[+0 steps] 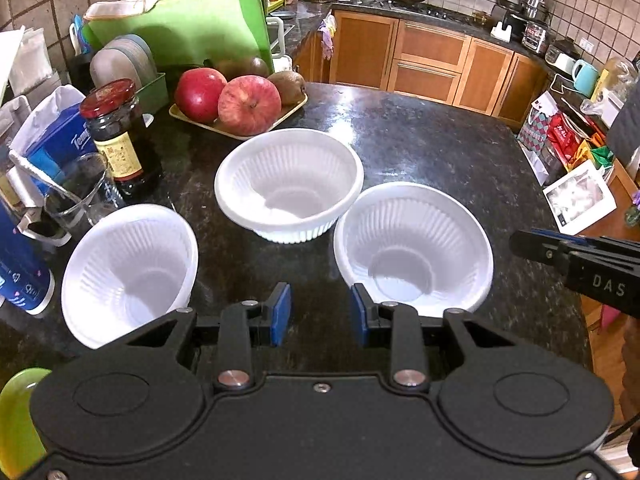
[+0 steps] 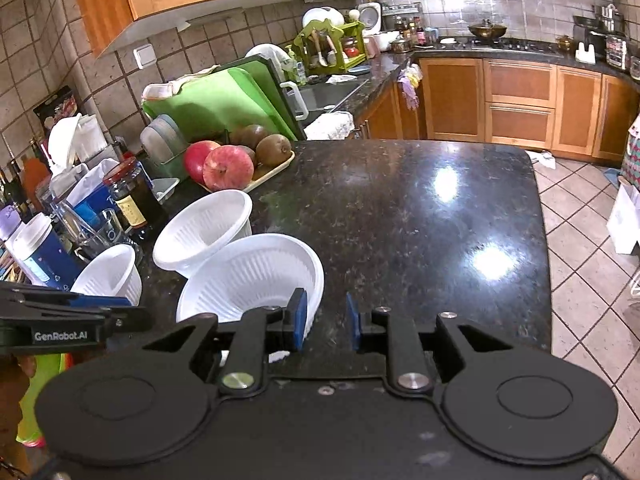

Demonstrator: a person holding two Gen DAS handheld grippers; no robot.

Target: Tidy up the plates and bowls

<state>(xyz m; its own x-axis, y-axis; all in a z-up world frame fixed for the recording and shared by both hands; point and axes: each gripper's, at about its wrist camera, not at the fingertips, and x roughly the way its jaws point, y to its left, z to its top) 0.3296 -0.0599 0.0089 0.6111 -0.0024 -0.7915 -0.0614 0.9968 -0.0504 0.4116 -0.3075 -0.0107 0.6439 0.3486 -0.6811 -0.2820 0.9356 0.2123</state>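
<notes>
Three white ribbed plastic bowls sit apart on the dark granite counter (image 1: 420, 140). In the left wrist view they are the left bowl (image 1: 128, 272), the far middle bowl (image 1: 288, 184) and the right bowl (image 1: 412, 248). My left gripper (image 1: 320, 314) is open and empty, over bare counter between the left and right bowls. In the right wrist view my right gripper (image 2: 326, 318) is open and empty, its left finger just at the rim of the nearest bowl (image 2: 248, 276). The other two bowls (image 2: 204, 228) (image 2: 110, 274) lie beyond to the left.
A tray of apples and kiwis (image 1: 240, 100) stands behind the bowls. A dark jar with a red lid (image 1: 118, 132), a glass (image 1: 80, 192), a blue tissue pack and a green dish rack (image 1: 132, 64) crowd the left. A green plate edge (image 1: 16, 420) shows at bottom left. The counter's right edge drops to tiled floor (image 2: 592, 280).
</notes>
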